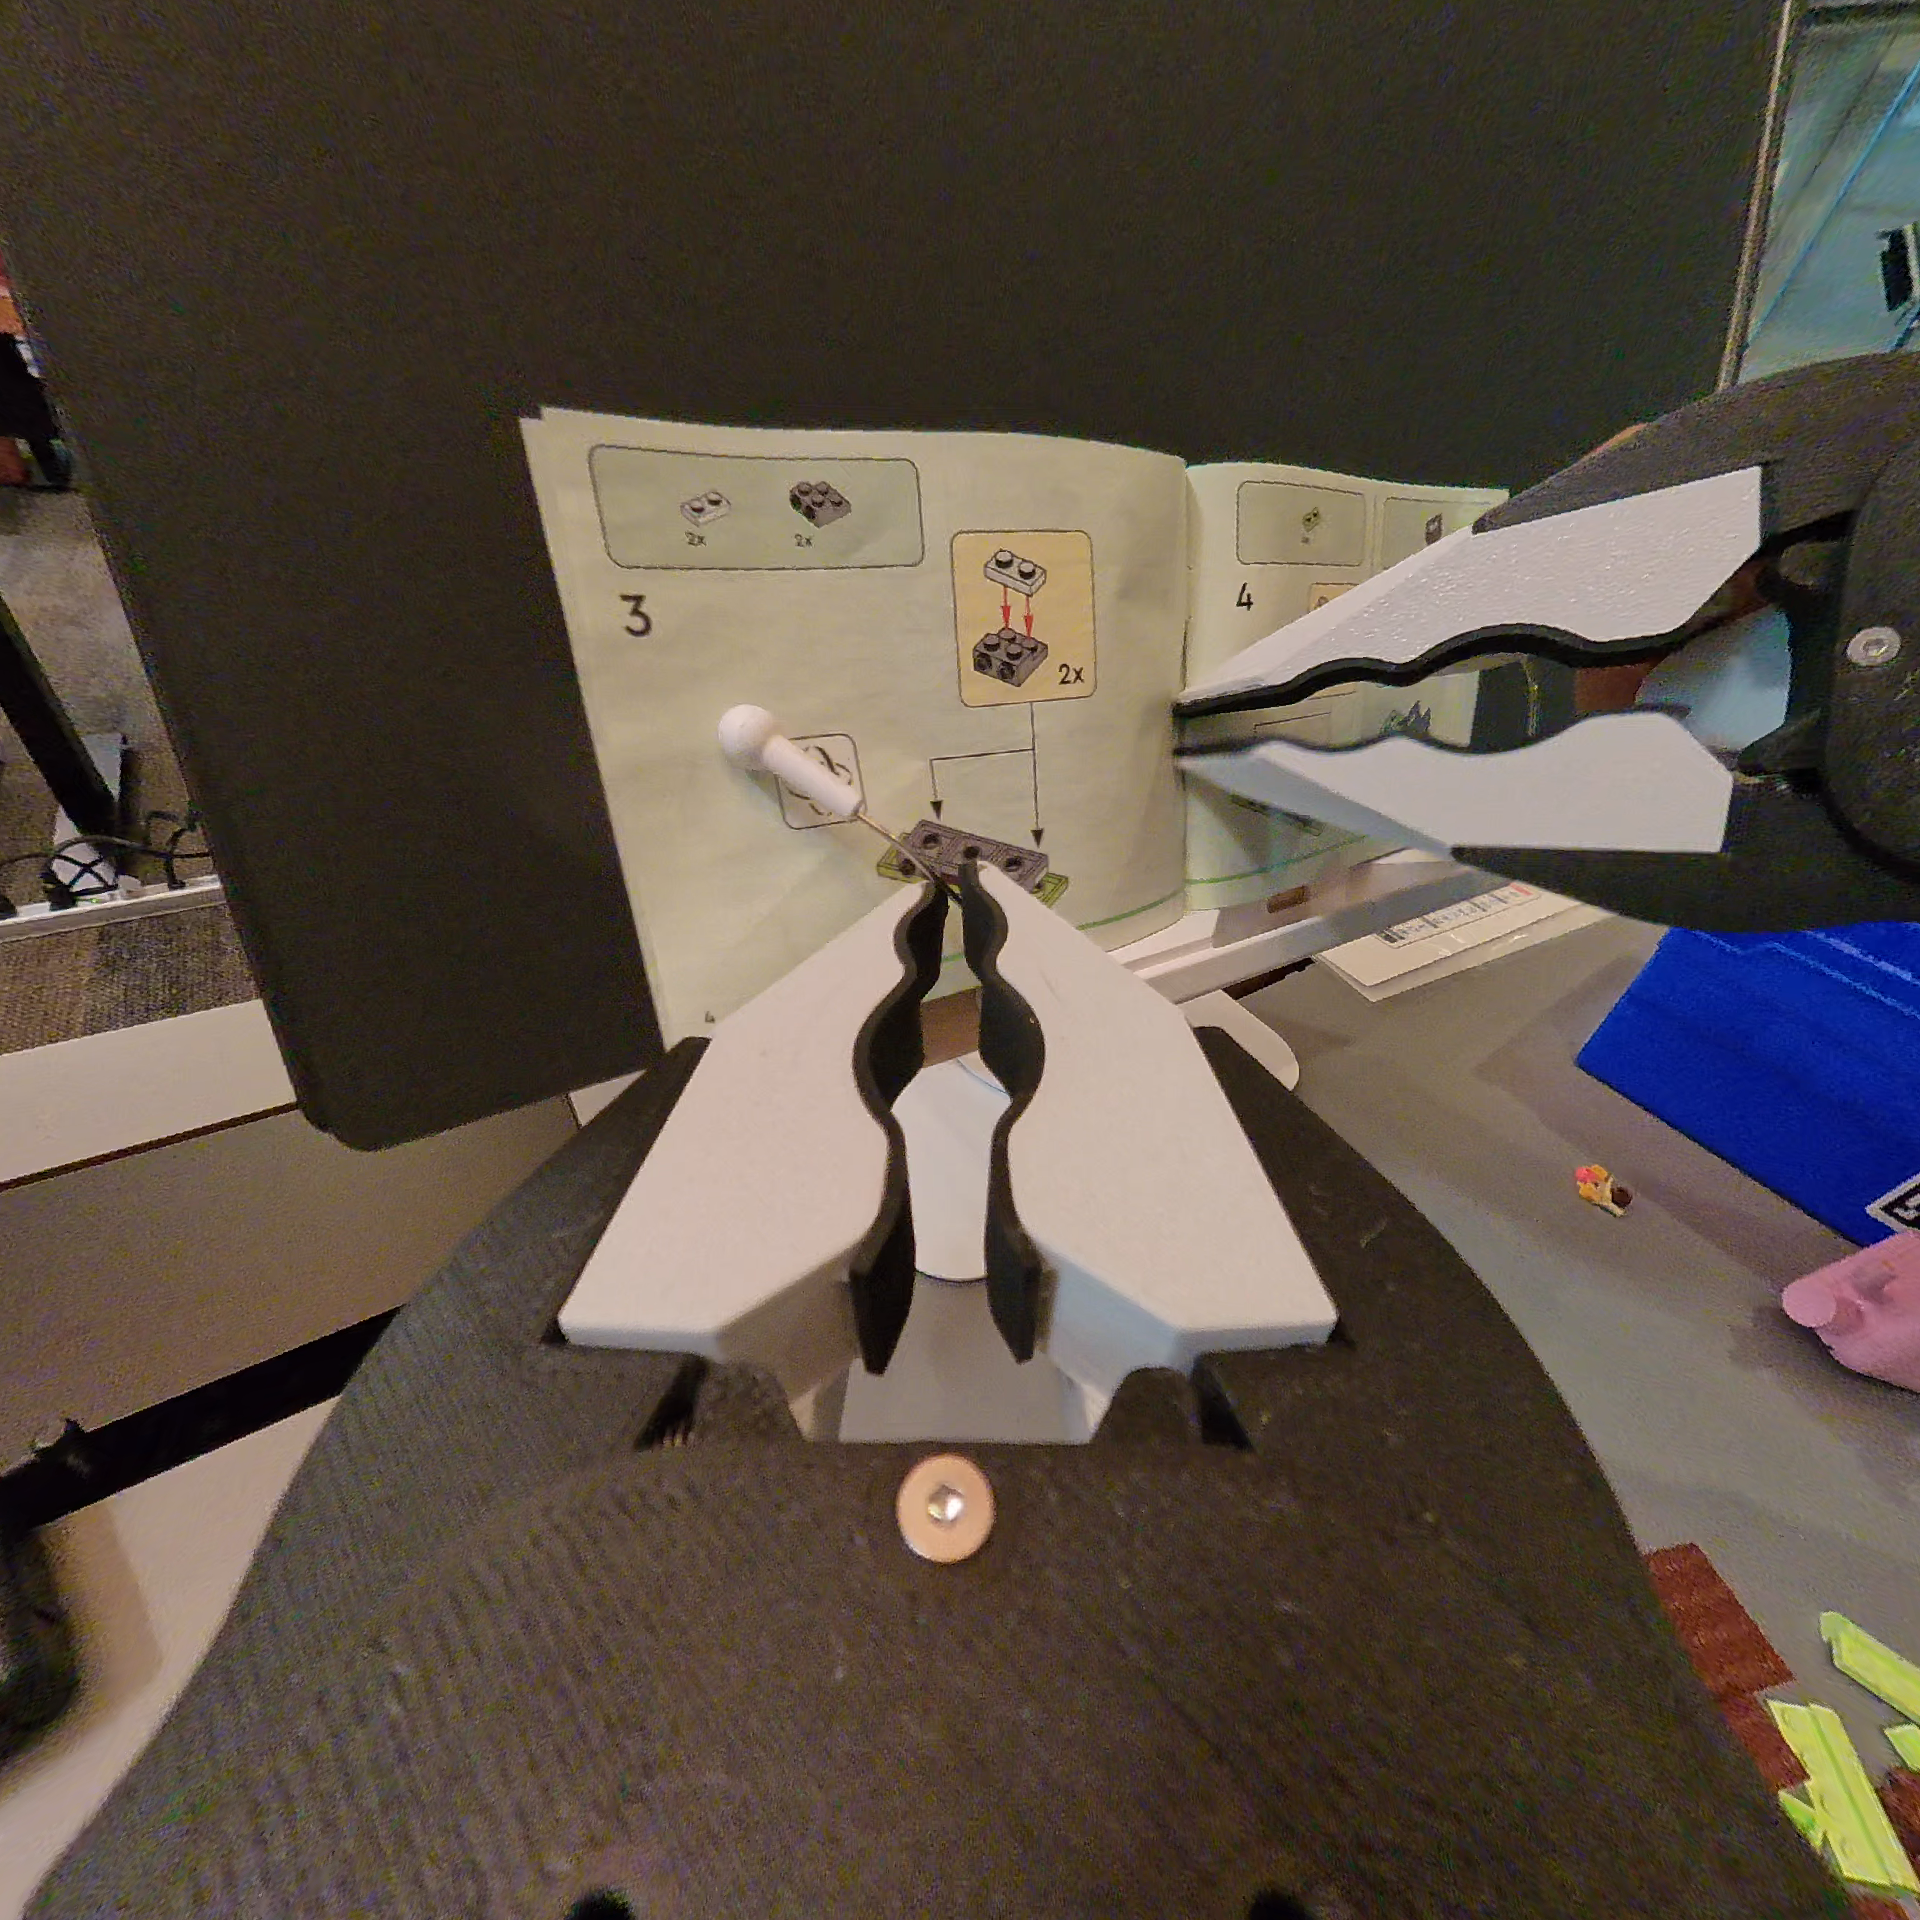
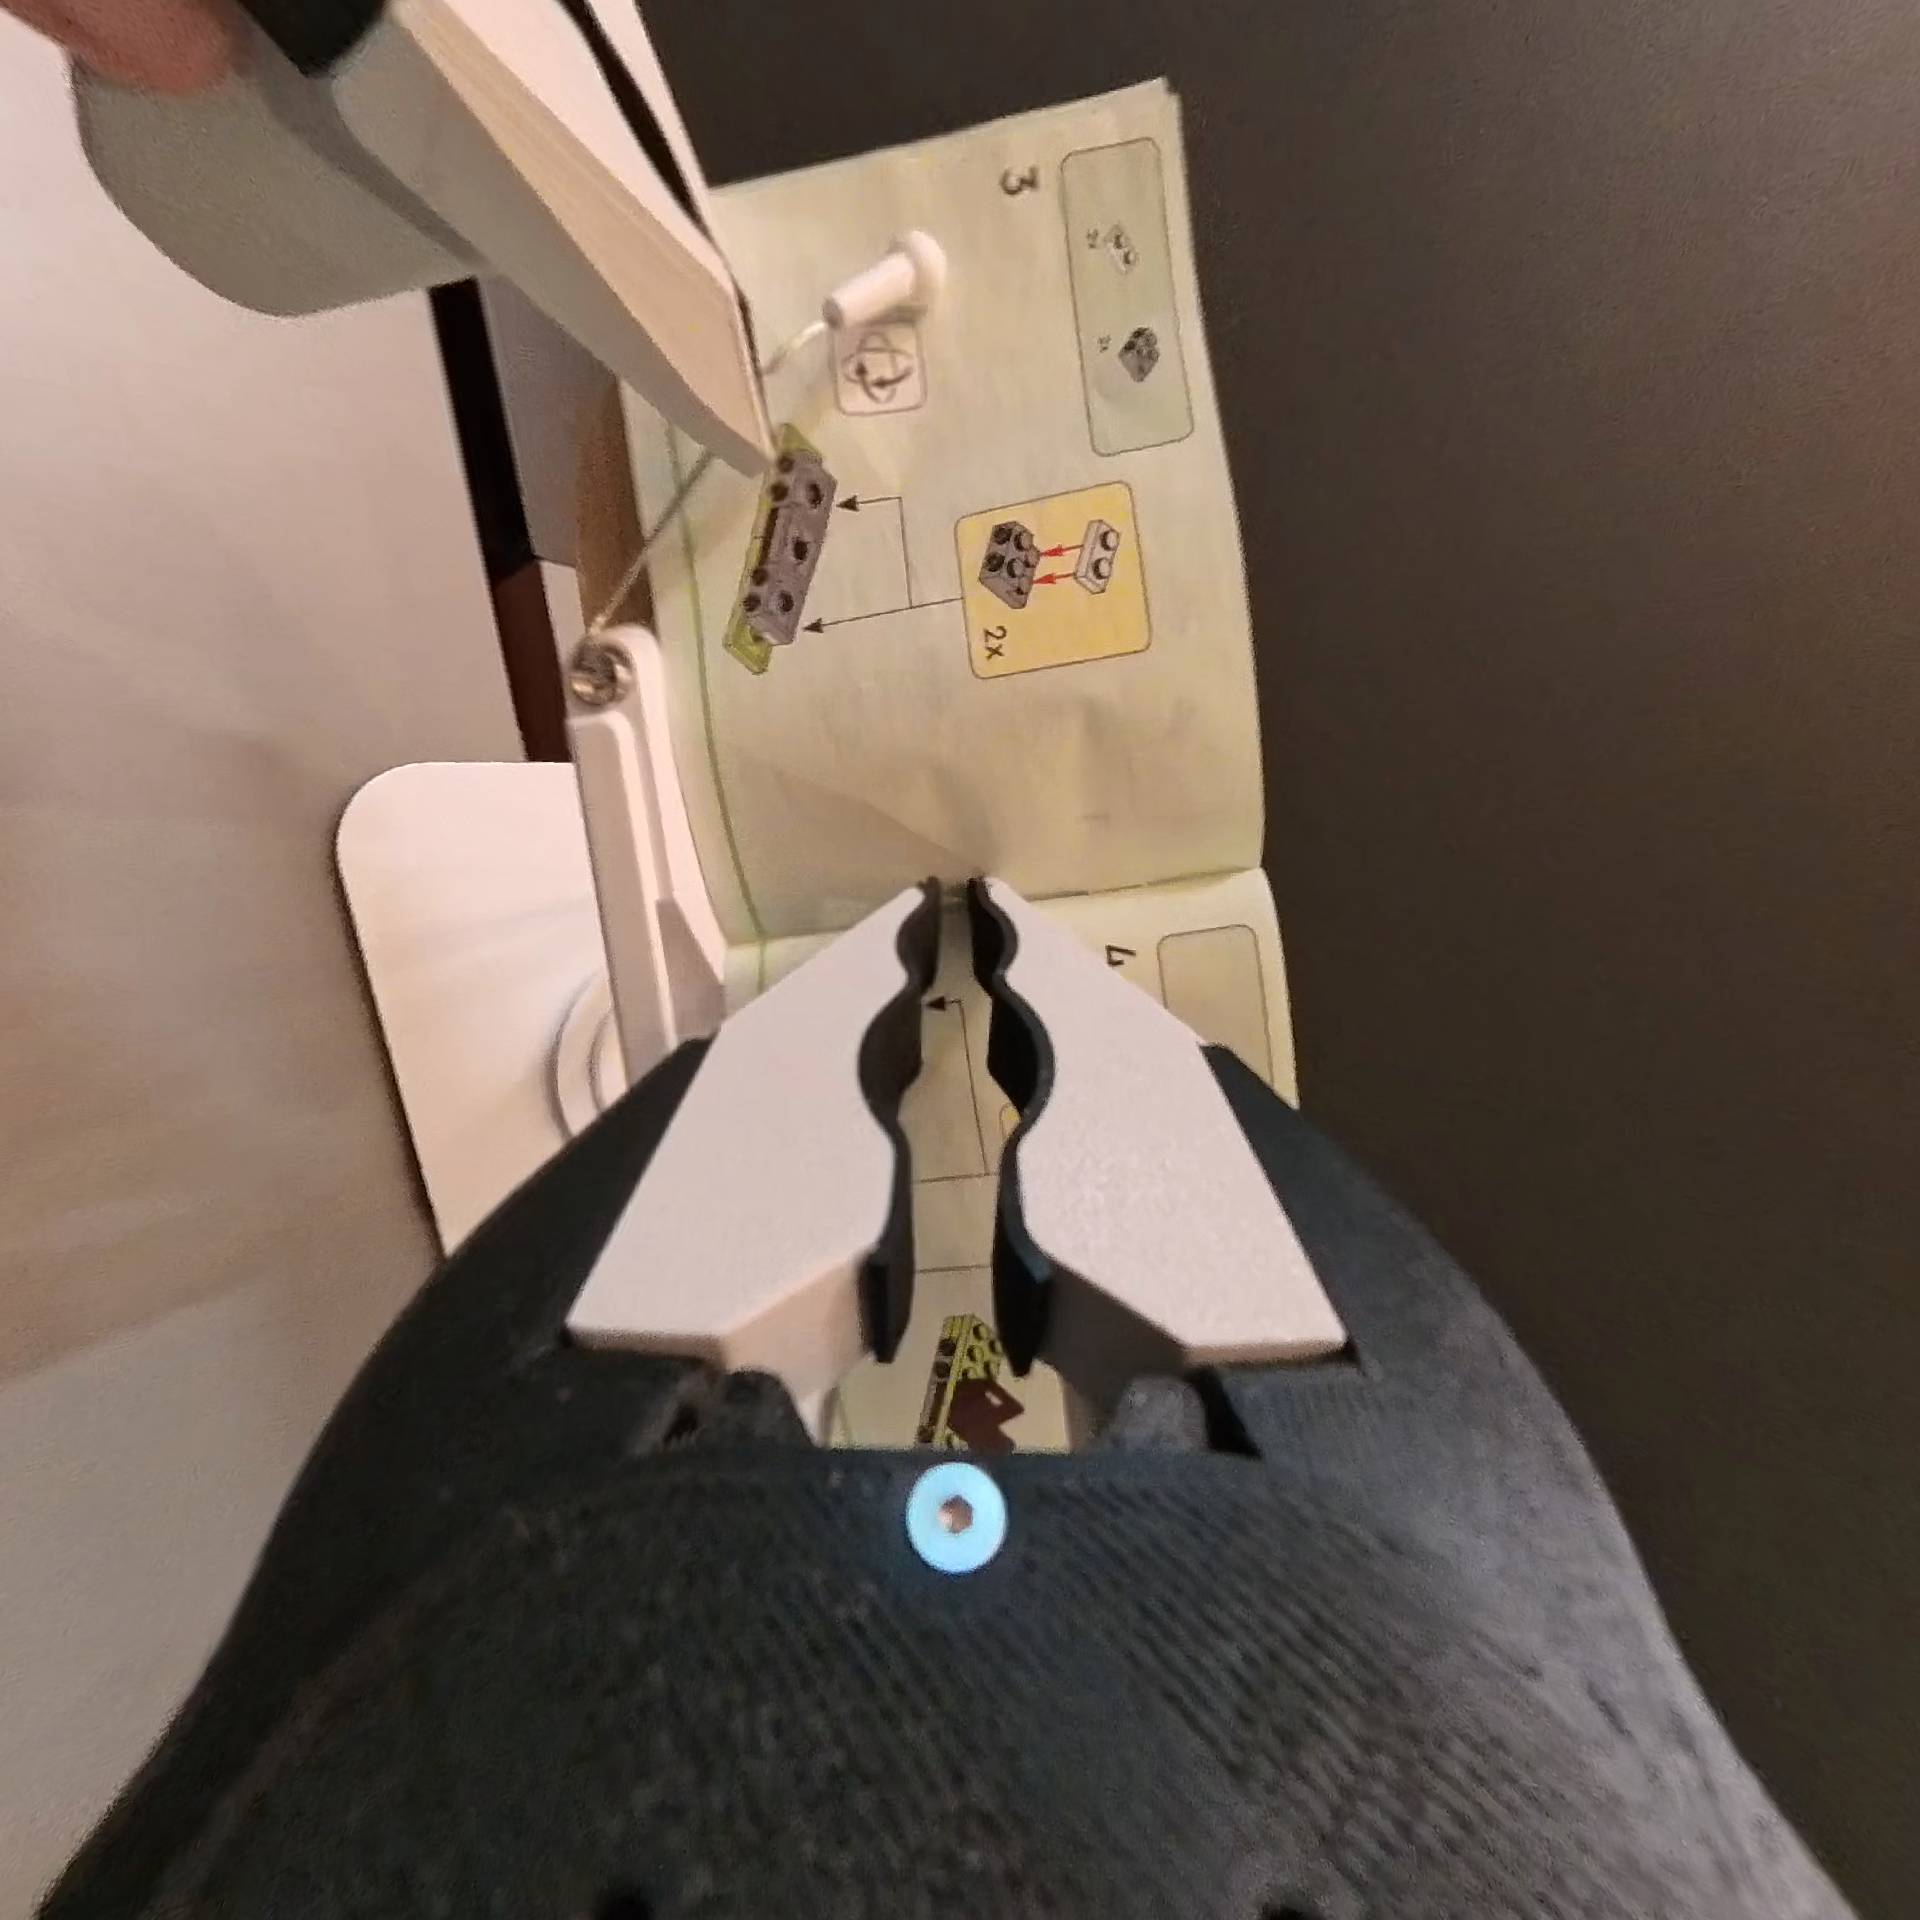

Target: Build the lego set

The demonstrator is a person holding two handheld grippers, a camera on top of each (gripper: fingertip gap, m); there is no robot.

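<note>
The open instruction booklet (image 1: 883, 665) leans on a white stand in front of a dark panel. A page-holder arm with a white knob (image 1: 750, 732) and a thin wire lies across the left page. My left gripper (image 1: 951, 883) is closed on that wire just below the knob; it also shows in the right wrist view (image 2: 764, 457). My right gripper (image 2: 951, 883) comes in from the right and is closed on the edge of a page at the booklet's fold (image 2: 987, 810). In the left wrist view the right gripper (image 1: 1179, 727) meets the booklet at the fold.
The stand's white base (image 2: 468, 987) sits on the grey table. A blue box (image 1: 1766, 1060), a pink object (image 1: 1860, 1320), a small loose Lego piece (image 1: 1605, 1190) and lime-green pieces (image 1: 1849, 1756) lie to the right. The dark panel (image 1: 935, 208) stands right behind the booklet. Spacing between my two grippers at the tips: around 8 cm.
</note>
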